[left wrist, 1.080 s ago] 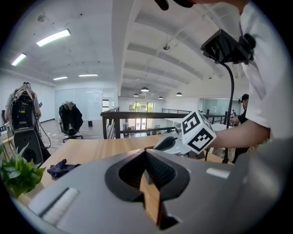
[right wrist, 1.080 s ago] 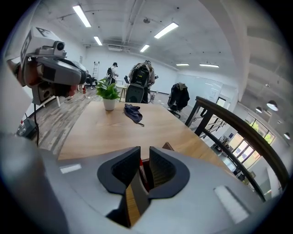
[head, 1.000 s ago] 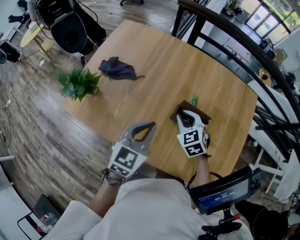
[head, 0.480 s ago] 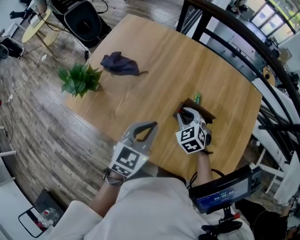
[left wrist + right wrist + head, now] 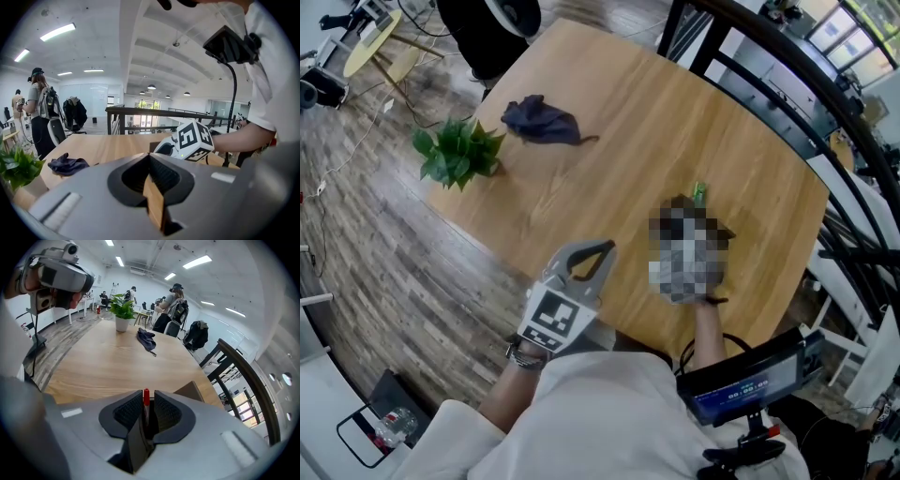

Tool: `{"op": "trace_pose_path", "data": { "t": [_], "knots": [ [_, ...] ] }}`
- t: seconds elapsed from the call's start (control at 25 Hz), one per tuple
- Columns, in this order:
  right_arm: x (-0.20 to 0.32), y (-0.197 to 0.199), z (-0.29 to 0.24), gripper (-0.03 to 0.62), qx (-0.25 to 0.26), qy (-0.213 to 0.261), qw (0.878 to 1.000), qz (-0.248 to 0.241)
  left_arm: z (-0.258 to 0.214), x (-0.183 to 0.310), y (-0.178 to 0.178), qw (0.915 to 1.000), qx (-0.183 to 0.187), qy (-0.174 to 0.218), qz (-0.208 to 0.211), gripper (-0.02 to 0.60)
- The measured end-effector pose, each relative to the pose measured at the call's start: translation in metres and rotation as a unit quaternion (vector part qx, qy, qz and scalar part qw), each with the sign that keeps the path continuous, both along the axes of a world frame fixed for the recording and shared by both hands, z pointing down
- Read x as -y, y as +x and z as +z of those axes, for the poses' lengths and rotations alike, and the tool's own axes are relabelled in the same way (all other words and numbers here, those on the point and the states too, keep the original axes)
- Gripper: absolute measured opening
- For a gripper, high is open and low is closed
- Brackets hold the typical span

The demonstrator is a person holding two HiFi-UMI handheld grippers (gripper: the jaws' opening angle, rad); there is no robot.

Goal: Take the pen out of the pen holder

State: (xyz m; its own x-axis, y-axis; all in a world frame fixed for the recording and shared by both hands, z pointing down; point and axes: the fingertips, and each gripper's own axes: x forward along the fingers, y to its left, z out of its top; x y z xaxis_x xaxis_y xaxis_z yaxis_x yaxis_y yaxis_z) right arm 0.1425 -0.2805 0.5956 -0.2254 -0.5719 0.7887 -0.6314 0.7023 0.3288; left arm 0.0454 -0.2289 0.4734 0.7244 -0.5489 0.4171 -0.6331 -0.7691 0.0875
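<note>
In the right gripper view a red pen (image 5: 146, 394) stands upright between the pads of my right gripper (image 5: 147, 405), which is shut on it. The brown pen holder (image 5: 191, 390) shows just past the right jaw. A mosaic patch hides that gripper and most of the holder in the head view; a green pen tip (image 5: 697, 193) sticks out beyond the patch. My left gripper (image 5: 592, 253) hovers over the near table edge, shut with nothing in it, to the left of the right gripper.
The wooden table (image 5: 619, 131) carries a crumpled dark blue cloth (image 5: 540, 120) at its far left. A potted green plant (image 5: 455, 155) stands at the left corner. A black railing (image 5: 787, 75) runs along the right side. People stand far off in the room.
The view has drifted slightly. The right gripper stays at the pen holder and is now under a mosaic patch. The left gripper has not moved.
</note>
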Motion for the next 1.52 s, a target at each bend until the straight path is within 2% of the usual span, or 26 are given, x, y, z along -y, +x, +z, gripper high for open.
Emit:
{"op": "trace_pose_path", "data": {
  "t": [0.28,0.64,1.08,1.52],
  "knots": [
    [0.0012,-0.0022,0.0046,0.074,-0.029,0.008,0.999,-0.018,0.0050,0.0004,-0.0013,1.0000,0.003,-0.005,0.001,-0.002],
    [-0.0004,-0.0032,0.0057,0.047,-0.028,0.007,0.999,-0.017,0.0051,0.0016,-0.0054,1.0000,0.003,-0.006,-0.003,-0.002],
    [-0.0004,-0.0026,0.0051,0.043,-0.040,0.040,0.998,-0.022,0.0020,-0.0017,-0.0062,1.0000,0.002,-0.004,-0.004,-0.002],
    [-0.0023,-0.0017,-0.0009,0.041,-0.030,0.047,0.998,-0.016,-0.0001,-0.0066,-0.0066,1.0000,0.001,-0.001,-0.002,-0.002]
  ]
}}
